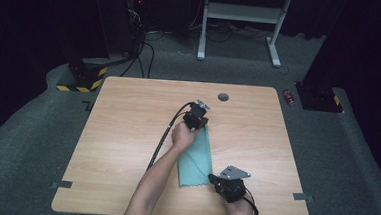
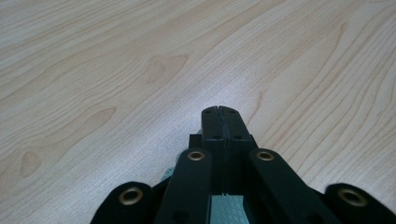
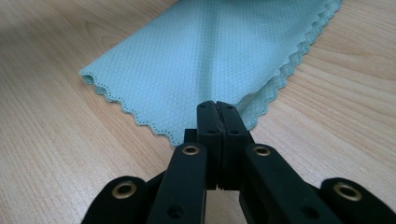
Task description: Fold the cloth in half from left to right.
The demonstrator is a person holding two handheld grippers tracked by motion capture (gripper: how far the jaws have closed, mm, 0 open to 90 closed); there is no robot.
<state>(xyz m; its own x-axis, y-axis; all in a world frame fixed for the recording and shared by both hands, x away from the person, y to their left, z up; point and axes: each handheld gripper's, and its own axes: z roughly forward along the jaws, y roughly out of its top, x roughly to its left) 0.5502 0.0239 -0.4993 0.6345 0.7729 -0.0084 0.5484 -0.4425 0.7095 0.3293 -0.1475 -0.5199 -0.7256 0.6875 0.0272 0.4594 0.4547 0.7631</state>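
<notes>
Across the middle of the high view lies the pale wooden table (image 1: 126,148), with wide bare wood left of my arm and toward the top edge, where a small round grey grommet (image 1: 223,97) sits. Bare board also runs right of centre to the right edge. Just below centre lies the folded pale green cloth with scalloped edges (image 1: 196,160), a long strip slanting from lower left to upper right.

My left gripper (image 1: 196,121) sits at the strip's upper end; in the left gripper view its jaws are pressed together, a bit of green cloth (image 2: 227,210) showing behind them at the frame's bottom, so I take it as clamped on the cloth. My right gripper (image 1: 224,183) sits at the lower right corner of the strip, near the table's bottom edge. In the right gripper view its jaws are closed on the cloth's (image 3: 210,60) scalloped corner, the fabric spreading toward the top of the frame.
</notes>
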